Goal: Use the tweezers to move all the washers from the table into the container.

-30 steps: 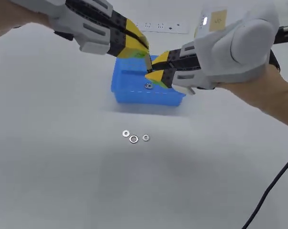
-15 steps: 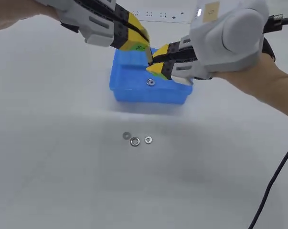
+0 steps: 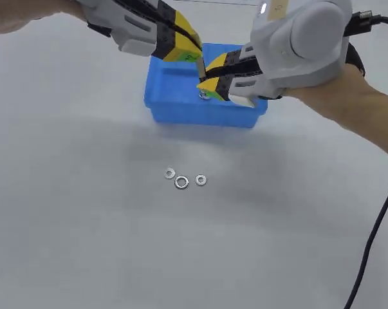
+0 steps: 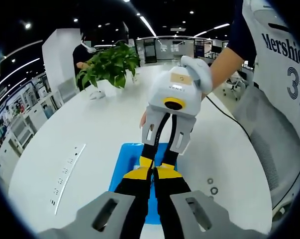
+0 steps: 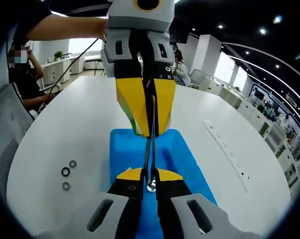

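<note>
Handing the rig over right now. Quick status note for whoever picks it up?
Grippers: the left gripper is shut on the upper end of the tweezers. The right gripper is shut around them lower down, both over the blue container.
Done: one washer is at the tweezers' tip inside the container; can't tell if it is released.
Left: three washers clustered on the table in front of the container.

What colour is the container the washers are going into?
Blue, plain with no pattern. The container shows best in the head view.
</note>
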{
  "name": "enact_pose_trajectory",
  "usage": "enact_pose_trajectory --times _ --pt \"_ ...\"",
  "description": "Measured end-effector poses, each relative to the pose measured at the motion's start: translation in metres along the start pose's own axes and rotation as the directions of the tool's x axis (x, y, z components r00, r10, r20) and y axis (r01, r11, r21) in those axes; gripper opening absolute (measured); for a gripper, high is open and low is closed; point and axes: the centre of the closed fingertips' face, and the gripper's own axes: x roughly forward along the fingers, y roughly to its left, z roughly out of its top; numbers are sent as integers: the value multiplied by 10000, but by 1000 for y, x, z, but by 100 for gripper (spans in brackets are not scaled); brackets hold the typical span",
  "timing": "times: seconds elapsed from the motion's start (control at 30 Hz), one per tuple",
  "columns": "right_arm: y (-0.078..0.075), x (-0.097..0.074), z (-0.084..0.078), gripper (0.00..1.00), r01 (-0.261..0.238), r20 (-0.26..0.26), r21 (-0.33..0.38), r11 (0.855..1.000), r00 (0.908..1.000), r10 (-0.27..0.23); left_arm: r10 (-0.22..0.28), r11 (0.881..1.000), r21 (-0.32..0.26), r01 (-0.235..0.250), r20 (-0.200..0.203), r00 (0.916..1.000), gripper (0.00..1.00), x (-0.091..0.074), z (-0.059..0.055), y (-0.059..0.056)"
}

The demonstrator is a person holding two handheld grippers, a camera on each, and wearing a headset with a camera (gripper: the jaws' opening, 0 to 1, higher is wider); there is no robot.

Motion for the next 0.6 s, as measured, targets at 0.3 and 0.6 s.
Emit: enact_pose_trajectory --times 0.3,0.6 --pt "3 2 -4 10 4 -113 79 10000 9999 -3 -101 9999 -102 100 -16 9999 6 3 -2 -2" --pt "2 3 -7 10 45 -301 101 9999 9995 -42 -114 9998 -159 114 -55 9999 6 6 -4 -2"
